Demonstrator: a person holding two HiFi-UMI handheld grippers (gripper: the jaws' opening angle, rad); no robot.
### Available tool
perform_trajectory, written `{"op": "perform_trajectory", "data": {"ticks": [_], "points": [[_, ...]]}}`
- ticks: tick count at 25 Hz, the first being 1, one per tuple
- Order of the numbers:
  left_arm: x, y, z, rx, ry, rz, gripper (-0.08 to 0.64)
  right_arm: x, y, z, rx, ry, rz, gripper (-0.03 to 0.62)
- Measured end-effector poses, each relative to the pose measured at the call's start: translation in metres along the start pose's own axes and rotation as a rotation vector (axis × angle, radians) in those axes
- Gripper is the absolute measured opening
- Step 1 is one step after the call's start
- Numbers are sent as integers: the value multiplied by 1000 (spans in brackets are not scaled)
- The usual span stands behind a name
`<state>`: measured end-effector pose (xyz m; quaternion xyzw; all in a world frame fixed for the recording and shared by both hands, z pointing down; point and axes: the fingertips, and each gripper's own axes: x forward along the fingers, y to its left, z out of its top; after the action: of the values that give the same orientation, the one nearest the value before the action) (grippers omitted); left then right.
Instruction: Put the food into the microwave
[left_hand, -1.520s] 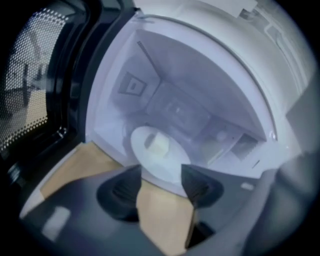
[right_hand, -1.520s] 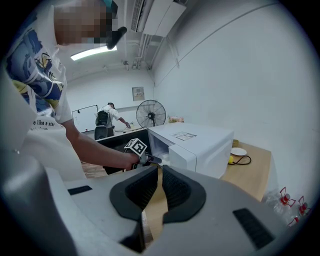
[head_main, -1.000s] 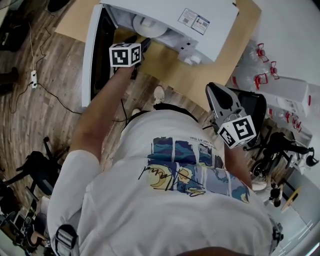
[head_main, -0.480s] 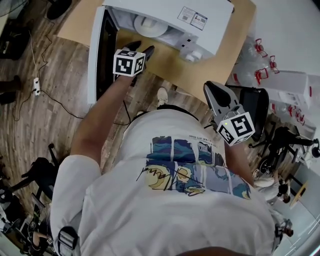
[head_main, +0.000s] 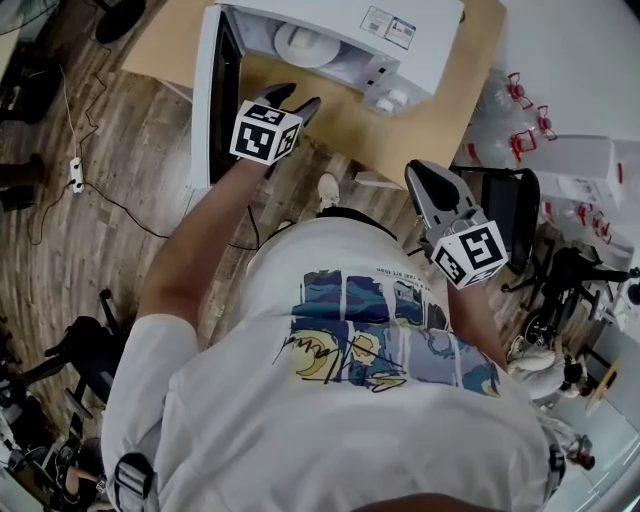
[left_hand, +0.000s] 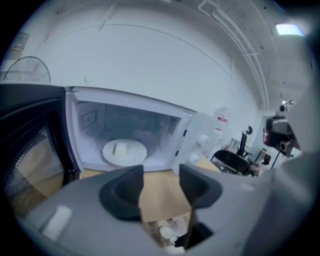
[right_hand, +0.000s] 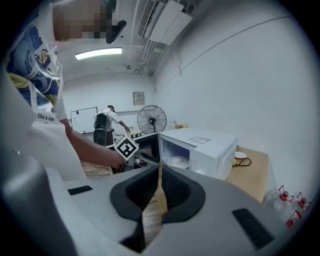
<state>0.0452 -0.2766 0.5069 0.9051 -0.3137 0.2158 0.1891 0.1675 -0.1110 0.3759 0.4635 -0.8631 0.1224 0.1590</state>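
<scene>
Facing the open microwave (head_main: 430, 50), plate of food (left_hand: 124, 150) already inside, left hand-held gripper (left_hand: 160, 182) is empty, jaws just narrowing yet apart; right hand-held gripper (right_hand: 159, 186) closed, idle.

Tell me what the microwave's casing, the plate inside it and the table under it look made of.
Microwave casing: smooth white flat panels, likely painted sheet metal, possibly plastic.
Plate: white, round, probably ceramic or glass; too blurred to settle.
Table: even tan matte top, wood or wood-look laminate.

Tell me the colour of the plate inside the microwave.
White; the plate shows best in the left gripper view.
</scene>
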Motion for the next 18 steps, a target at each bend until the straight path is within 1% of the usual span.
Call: {"op": "perform_trajectory", "data": {"ticks": [4, 9, 12, 15, 18], "points": [[-13, -13, -4, 42, 5, -14, 227, -7, 14, -4, 4, -7, -8, 21], [-26, -25, -12, 60, 5, -23, 227, -20, 31, -13, 12, -8, -17, 18], [-32, -32, -14, 61, -8, -35, 227, -27, 41, -18, 16, -6, -22, 17], [-37, -37, -12, 86, -37, -51, 225, -31, 48, -21, 6, -1, -24, 14], [-42, -44, -8, 112, -74, -83, 225, -34, 53, -21, -6, 2, -28, 12]]}}
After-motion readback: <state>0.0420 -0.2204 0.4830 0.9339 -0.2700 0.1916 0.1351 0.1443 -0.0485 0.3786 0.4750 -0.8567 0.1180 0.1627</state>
